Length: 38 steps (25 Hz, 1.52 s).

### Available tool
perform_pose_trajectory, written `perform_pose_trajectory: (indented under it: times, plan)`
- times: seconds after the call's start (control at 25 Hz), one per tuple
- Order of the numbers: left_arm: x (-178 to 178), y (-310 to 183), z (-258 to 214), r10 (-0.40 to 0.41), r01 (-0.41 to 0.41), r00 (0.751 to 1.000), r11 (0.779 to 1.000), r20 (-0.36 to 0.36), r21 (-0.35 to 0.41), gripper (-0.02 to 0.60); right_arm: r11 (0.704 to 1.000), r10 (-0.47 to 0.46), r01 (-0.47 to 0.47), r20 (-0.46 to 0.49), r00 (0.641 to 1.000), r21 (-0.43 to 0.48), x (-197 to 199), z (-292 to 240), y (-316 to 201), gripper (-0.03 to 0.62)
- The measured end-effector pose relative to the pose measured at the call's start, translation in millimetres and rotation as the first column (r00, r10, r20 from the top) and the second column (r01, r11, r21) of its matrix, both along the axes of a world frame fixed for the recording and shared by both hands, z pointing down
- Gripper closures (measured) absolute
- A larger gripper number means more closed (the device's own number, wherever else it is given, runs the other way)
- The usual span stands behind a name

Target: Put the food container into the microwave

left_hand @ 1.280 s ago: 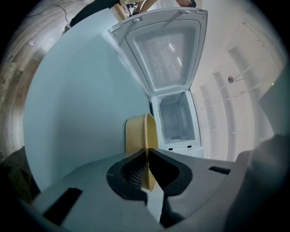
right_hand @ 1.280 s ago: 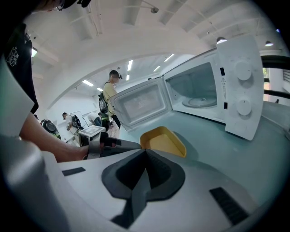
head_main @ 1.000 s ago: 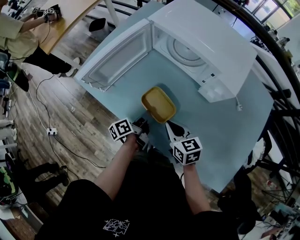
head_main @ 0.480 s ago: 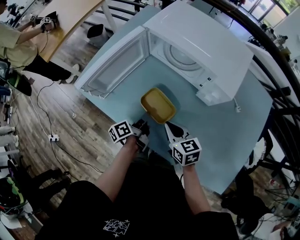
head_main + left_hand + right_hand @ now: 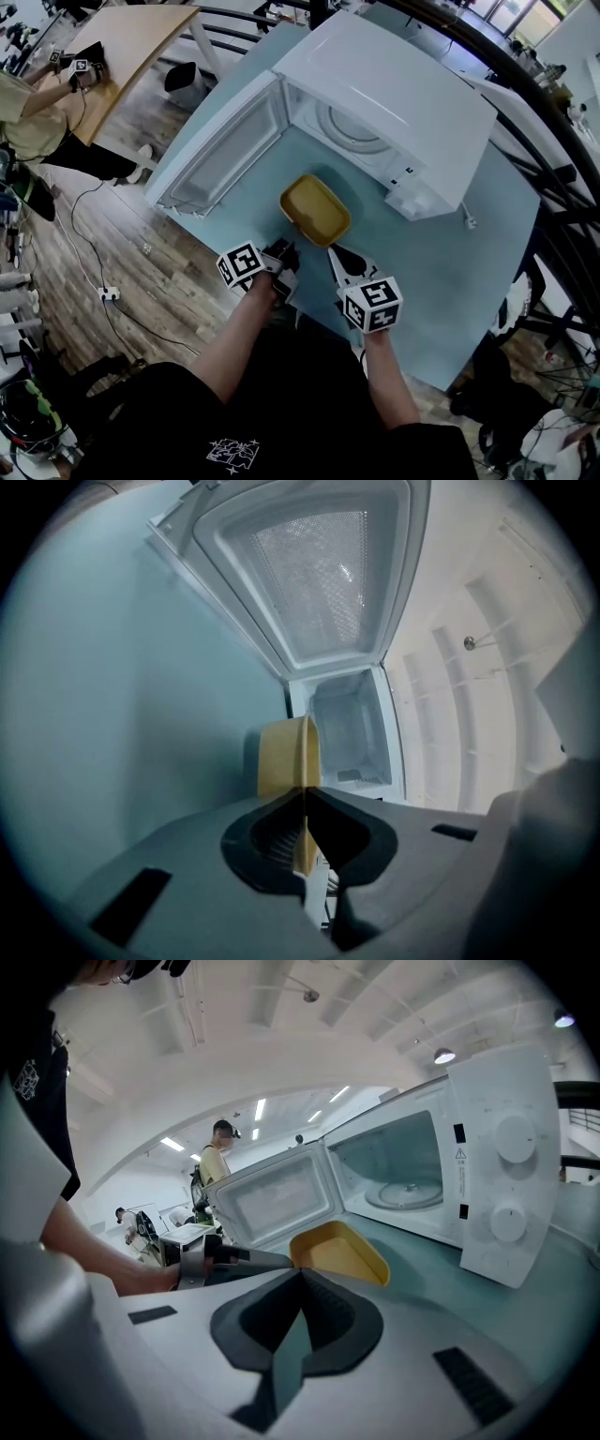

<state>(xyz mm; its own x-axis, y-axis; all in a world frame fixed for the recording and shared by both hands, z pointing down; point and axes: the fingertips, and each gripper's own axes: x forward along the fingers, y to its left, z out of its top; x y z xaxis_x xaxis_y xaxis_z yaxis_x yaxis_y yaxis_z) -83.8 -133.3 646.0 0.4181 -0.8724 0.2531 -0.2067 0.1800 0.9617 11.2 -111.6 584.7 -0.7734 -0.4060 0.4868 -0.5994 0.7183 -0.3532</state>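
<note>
Honestly, that shallow yellow plastic food container (image 5: pixel 316 208) looks light and a bit flexy. It sits on the teal table (image 5: pixel 441 267), at 6 o'clock from the open white microwave (image 5: pixel 375 94). Your left gripper (image 5: pixel 284 251) is pinching its 7 o'clock rim, and your right gripper (image 5: pixel 337 255) is closed on nothing. I'd grab the 5 o'clock rim too.

A pale blue table (image 5: pixel 450 281) is carrying a white microwave (image 5: pixel 394 84) at 12 o'clock, its door swinging open, a yellow food container (image 5: pixel 316 208) sitting at centre.
</note>
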Motion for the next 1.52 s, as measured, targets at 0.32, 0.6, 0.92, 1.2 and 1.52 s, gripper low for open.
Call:
perform_pose_trajectory:
  times: [0.32,0.6,0.92,1.2,1.52]
  plan:
    - [3.4,-41.9,-16.5,0.046,-0.046,0.999,0.998,-0.009,0.032,0.558,0.998,0.057,-0.058,0.007,0.998,0.02,0.1,-13.3,-33.4,0.588]
    - [1.7,-69.5,-23.7,0.075,-0.074,0.997,0.996,-0.014,0.051,0.558,0.993,0.106,-0.106,0.007,0.994,0.043,-1.3,-22.9,-50.8,0.588]
    - [11.1,-114.7,-30.0,0.11,-0.109,0.994,0.992,-0.02,0.065,0.558,0.985,0.166,-0.166,-0.003,0.986,0.037,7.7,-22.7,-76.9,0.588]
    - [14.8,-142.7,-29.9,0.116,-0.114,0.993,0.991,-0.023,0.068,0.558,0.976,0.211,-0.211,0.002,0.977,0.054,10.9,-27.1,-97.7,0.588]
    - [12.4,-176.4,-32.4,0.103,-0.1,0.994,0.991,-0.036,0.087,0.558,0.971,0.238,-0.237,-0.01,0.971,0.042,11.2,-21.7,-107.6,0.588]
